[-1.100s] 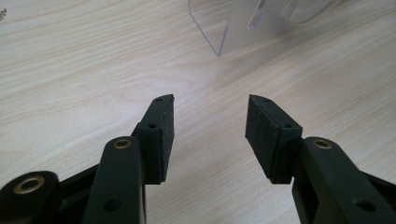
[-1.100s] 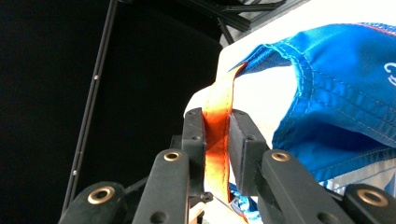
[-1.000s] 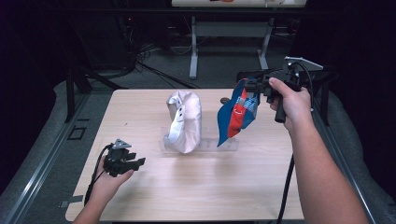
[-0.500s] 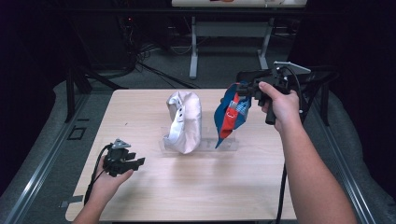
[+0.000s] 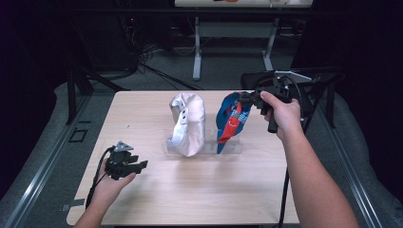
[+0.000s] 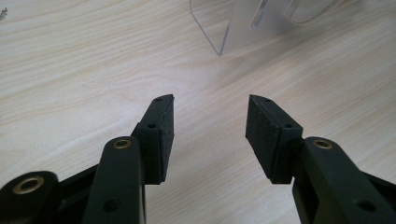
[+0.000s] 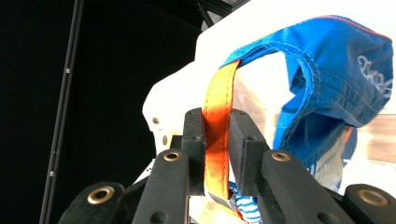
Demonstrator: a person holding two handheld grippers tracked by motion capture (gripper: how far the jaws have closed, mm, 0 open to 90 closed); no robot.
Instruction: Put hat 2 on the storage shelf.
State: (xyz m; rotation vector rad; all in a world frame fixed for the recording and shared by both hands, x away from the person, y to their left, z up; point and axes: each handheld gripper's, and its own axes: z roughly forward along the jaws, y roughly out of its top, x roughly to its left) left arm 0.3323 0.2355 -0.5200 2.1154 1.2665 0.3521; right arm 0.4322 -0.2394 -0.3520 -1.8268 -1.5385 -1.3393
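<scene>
Right claw (image 7: pixel 217 140) pinched flat on the orange strap (image 7: pixel 218 116) of the blue cap (image 5: pixel 231 118), pads closed on both faces of the webbing. Held up at the far right of the bench (image 5: pixel 190 199), cap hanging off the strap just above a clear stand (image 5: pixel 233 146). Probably a placing or lifting step at that stand; best done slowly, grip kept firm on the strap, cap lowered straight so the fabric does not snag or tip the clear plastic. Long axis of the cap close to vertical, running from the held strap at the top down to a tapered end near the stand; open hollow facing right, toward the holding hand (image 5: pixel 283 114). Just beside it on the left, a silver-white cap (image 5: pixel 187 124) standing upright on the same stand, apart from the blue one. Farther out, left claw (image 6: pixel 210 135) spread wide and empty, low over the near left of the bench, well apart from both caps, pointing toward a corner of the clear stand.
</scene>
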